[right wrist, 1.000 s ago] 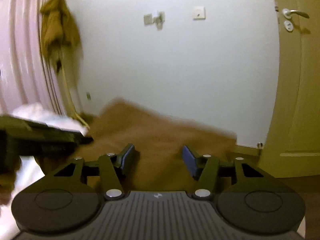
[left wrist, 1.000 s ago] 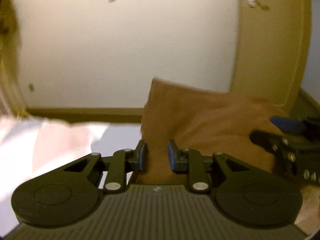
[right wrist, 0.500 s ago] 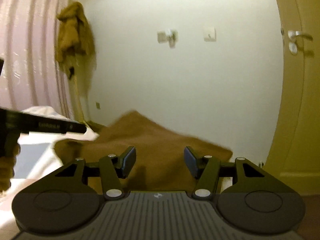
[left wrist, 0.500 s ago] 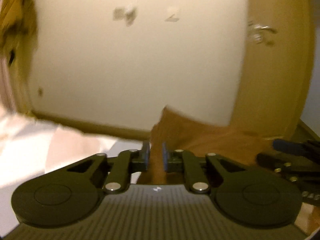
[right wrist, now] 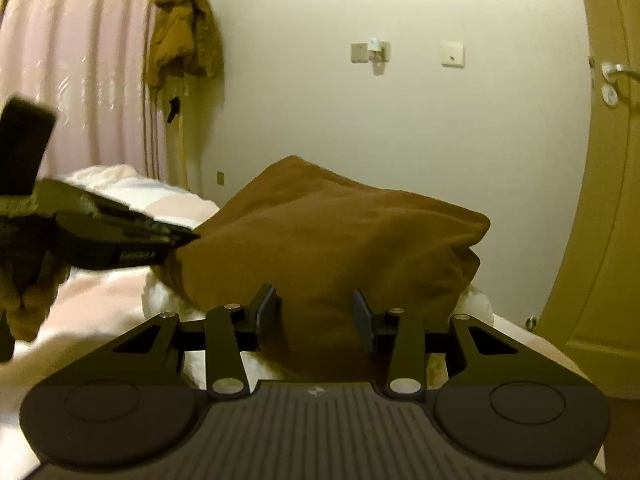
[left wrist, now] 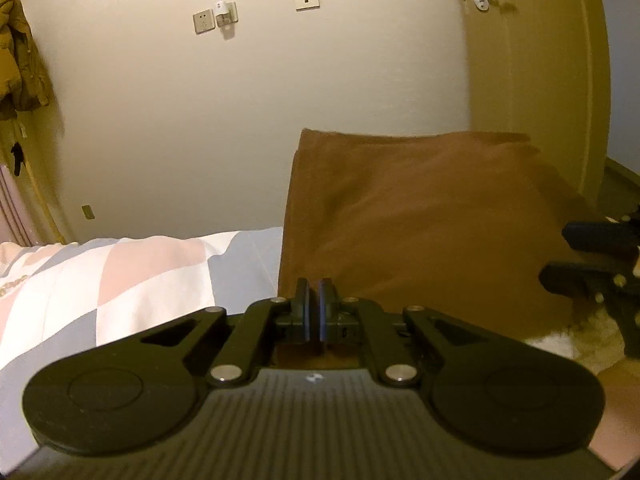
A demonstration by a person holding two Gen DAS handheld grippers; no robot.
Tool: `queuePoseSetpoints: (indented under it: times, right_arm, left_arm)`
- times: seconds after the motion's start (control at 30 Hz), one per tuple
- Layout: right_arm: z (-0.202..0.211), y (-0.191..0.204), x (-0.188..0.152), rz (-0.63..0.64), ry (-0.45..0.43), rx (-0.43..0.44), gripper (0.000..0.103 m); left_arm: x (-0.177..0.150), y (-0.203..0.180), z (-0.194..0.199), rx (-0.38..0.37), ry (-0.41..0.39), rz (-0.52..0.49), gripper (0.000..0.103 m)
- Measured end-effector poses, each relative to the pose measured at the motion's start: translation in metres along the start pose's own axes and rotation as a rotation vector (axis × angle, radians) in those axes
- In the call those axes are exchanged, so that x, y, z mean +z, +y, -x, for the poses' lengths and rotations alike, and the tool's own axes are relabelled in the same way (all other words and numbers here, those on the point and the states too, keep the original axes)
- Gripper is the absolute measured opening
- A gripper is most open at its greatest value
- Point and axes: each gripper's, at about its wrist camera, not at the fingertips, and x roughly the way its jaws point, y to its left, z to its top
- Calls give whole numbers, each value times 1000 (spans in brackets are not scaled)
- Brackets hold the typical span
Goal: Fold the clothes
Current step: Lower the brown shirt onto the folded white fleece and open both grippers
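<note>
One brown cloth is raised over the bed. The left tool pinches its left edge; the right tool, spread, straddles a hanging fold. One jacket hangs behind.

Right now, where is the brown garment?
On the bed, pinched in the left tool; the open right tool straddles its near edge, garment centred.

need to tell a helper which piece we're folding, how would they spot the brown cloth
Find the bed with its pink, white and grey-blue cover, below the pale wall. The brown cloth is lifted above its near end, with the left tool shut on its lower edge. It is the only plain brown fabric on the bed; the jacket, a similar colour, hangs on the wall.
</note>
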Motion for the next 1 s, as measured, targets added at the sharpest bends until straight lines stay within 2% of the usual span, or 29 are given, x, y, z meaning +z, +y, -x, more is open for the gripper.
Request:
queuePoseSetpoints:
  times: [0.13, 0.23, 0.4, 0.53, 0.63, 0.7, 0.77, 0.8, 0.83, 0.87, 0.9, 0.97, 1.0]
  right_arm:
    - [4, 7, 1, 56, 1, -18, 41]
    - [10, 6, 15, 30, 14, -9, 41]
    - [26, -7, 31, -34, -29, -18, 41]
    - [20, -14, 24, -66, 75, -6, 41]
    - [33, -15, 31, -87, 65, -11, 44]
    - [48, -17, 40, -115, 48, -15, 46]
    - [62, -19, 47, -123, 44, -15, 55]
    - [69, -19, 50, -124, 48, -17, 62]
    - [76, -19, 51, -127, 62, -20, 69]
    - [81, -19, 52, -136, 89, -20, 72]
    - [87, -20, 52, -155, 115, -21, 75]
    - [100, -21, 50, -192, 157, -20, 76]
    - [106, -20, 49, -201, 181, -22, 78]
  left_arm:
    - [-4, 0, -6, 26, -1, 1, 4]
    - [4, 4, 0, 33, 1, 46, 4]
    - [17, 12, 7, 22, -8, 113, 4]
    - [18, 11, 11, 35, 6, 127, 5]
    - [25, 8, 20, 58, 32, 153, 5]
    - [31, 5, 28, 83, 68, 157, 9]
    - [37, 1, 41, 97, 121, 177, 22]
    - [39, -2, 49, 95, 152, 192, 27]
    - [40, -5, 58, 94, 182, 206, 35]
    - [42, -7, 66, 92, 213, 221, 38]
    - [43, -11, 76, 90, 243, 236, 40]
    - [39, -18, 98, 89, 299, 276, 52]
    - [37, -21, 109, 87, 325, 299, 54]
